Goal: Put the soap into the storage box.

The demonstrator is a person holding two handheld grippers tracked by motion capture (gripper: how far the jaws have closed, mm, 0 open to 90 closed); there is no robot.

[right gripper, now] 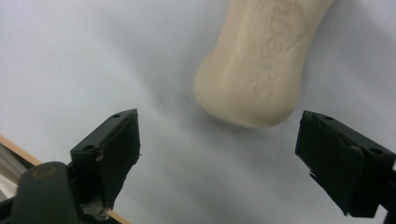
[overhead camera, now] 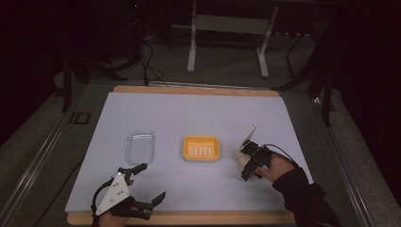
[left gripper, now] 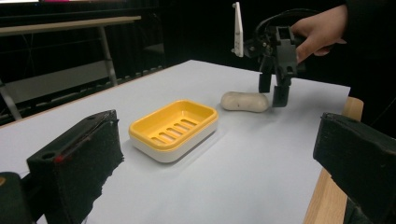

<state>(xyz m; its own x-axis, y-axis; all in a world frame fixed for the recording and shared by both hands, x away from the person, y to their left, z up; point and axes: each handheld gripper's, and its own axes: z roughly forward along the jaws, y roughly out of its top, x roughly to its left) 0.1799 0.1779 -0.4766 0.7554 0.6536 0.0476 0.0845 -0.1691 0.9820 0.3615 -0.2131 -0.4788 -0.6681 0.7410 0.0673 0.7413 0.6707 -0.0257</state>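
While the left gripper (overhead camera: 149, 180) waits wide open, the right gripper (right gripper: 219, 154) hangs spread over the soap (right gripper: 259, 60), beside the dish (overhead camera: 201, 148).

One soap bar (overhead camera: 240, 157), one soap dish (overhead camera: 201, 148) (yellow), one clear lid (overhead camera: 140, 146).

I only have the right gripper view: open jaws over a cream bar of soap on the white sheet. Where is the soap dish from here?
Observer: The yellow soap dish sits mid-table, to the left of the soap in the high view, apart from it.
Operator: Anything in the dish already?
Observer: No, its slotted tray shows bare in the left gripper view.
Operator: Where is the other gripper?
Observer: The left gripper is near the table's front edge, jaws open, holding nothing.
Operator: Anything else on the table?
Observer: A clear plastic lid or tray lies left of the dish.
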